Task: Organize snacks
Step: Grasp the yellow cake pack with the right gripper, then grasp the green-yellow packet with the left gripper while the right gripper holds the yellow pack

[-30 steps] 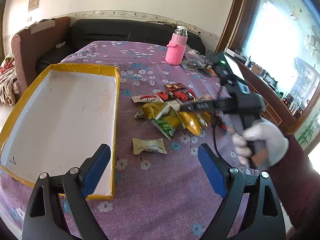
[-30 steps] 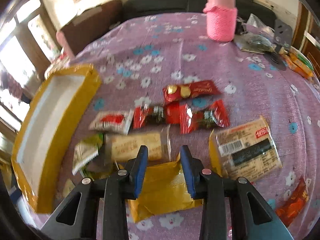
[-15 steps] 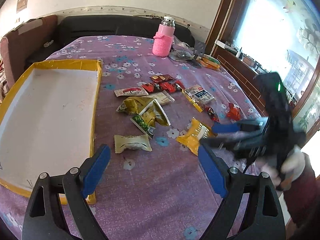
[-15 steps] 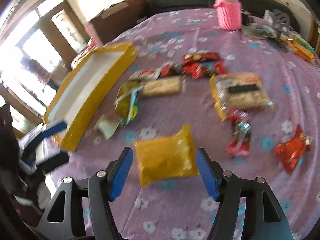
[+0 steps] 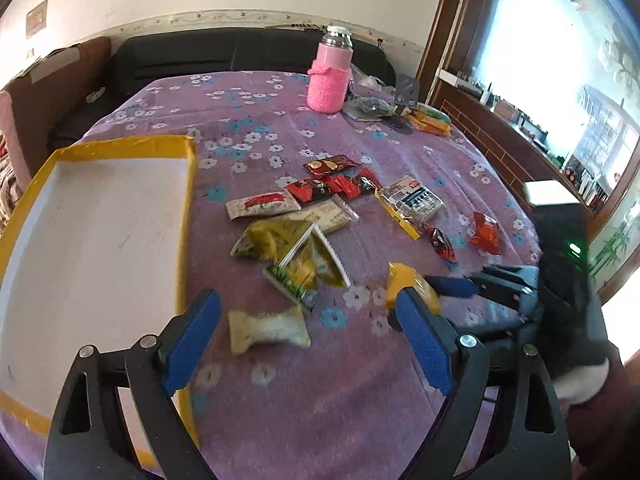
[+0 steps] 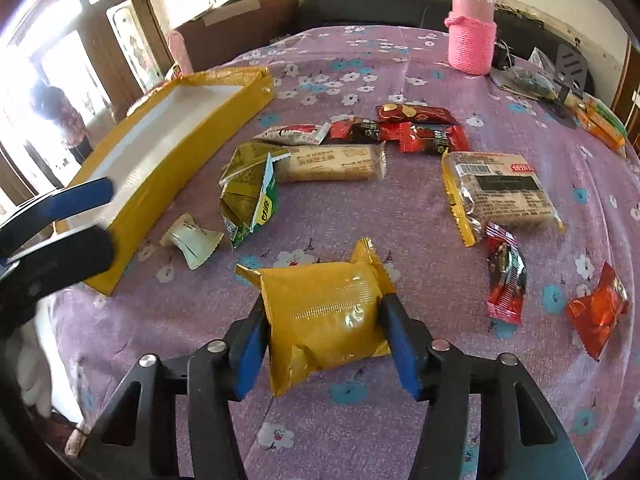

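**Now: yellow packet gripped, pulled clear of the pile**

Right hand-held gripper (image 6: 322, 344) clamps the yellow snack packet (image 6: 326, 312) by its two sides; blue pads press into the foil. Jaws were spread wider around it half a second ago and have just been closing. A second ago the packet lay at the near edge of the snack pile; it now sits apart from it, nearer the tabletop's (image 6: 400, 52) front edge. Whether it is lifted or resting, I cannot tell.

Left hand-held gripper (image 5: 308, 340) stands wide, nothing between the pads, over a pale cream twist-end packet (image 5: 266, 330). That packet was farther up its view a second ago.

Writing: a white label with a barcode on the clear biscuit pack (image 6: 500, 188); print on the long beige bar (image 6: 332, 162). Both too small to read.

Count, loose snacks besides the held one: two green-gold bags (image 6: 250, 188), overlapping; one cream packet; one beige bar; one white-and-red sachet (image 6: 292, 134); roughly four red wrappers clustered behind (image 6: 416, 126); one biscuit pack; two red wrappers (image 6: 506, 276) to the right.

One yellow-rimmed white tray (image 6: 192, 136), left, holding no snacks. One pink-sleeved bottle (image 6: 472, 40) at the far side.
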### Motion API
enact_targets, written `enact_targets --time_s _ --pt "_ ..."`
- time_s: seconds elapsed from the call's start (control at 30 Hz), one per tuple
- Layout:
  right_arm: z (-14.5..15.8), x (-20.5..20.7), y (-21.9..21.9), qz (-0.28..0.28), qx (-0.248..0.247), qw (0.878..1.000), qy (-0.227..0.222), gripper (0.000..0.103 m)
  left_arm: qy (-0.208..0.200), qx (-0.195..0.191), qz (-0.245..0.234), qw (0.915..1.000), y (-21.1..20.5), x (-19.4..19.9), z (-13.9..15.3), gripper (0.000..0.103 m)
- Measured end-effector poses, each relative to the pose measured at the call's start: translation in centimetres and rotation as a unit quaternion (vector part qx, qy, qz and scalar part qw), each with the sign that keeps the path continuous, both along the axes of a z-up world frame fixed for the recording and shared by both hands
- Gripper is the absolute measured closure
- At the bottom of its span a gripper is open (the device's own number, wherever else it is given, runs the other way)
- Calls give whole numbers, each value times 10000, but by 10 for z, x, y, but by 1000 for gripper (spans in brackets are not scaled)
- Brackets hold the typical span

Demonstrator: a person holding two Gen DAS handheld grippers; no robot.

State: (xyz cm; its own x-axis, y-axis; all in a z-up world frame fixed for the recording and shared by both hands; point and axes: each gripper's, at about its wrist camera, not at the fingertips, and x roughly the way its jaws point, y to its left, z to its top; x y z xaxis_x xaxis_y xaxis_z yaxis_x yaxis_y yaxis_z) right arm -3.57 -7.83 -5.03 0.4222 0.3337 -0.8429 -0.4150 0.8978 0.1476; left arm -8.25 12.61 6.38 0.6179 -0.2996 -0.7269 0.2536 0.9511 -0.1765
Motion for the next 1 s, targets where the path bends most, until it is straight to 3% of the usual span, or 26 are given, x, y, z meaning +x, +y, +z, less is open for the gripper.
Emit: enact_targets --time_s 0.2,0.3,0.37,0.6,1.0 --pt "0 -4 -11 -78 133 9999 -28 49 467 217 37 9987 -23 43 -22 13" --pt "0 -5 -15 -107 202 9997 -43 49 673 538 91 9962 -37 60 -40 15" --pt "0 -7 -18 -137 262 9996 -47 49 775 753 90 9941 -43 64 -52 63" --pt "1 -14 -29 -169 365 9991 -111 49 685 69 340 9970 -19 53 -42 67" --pt "22 -31 -33 -176 712 9970 -263 53 101 -882 587 9943 30 -1 8 67"
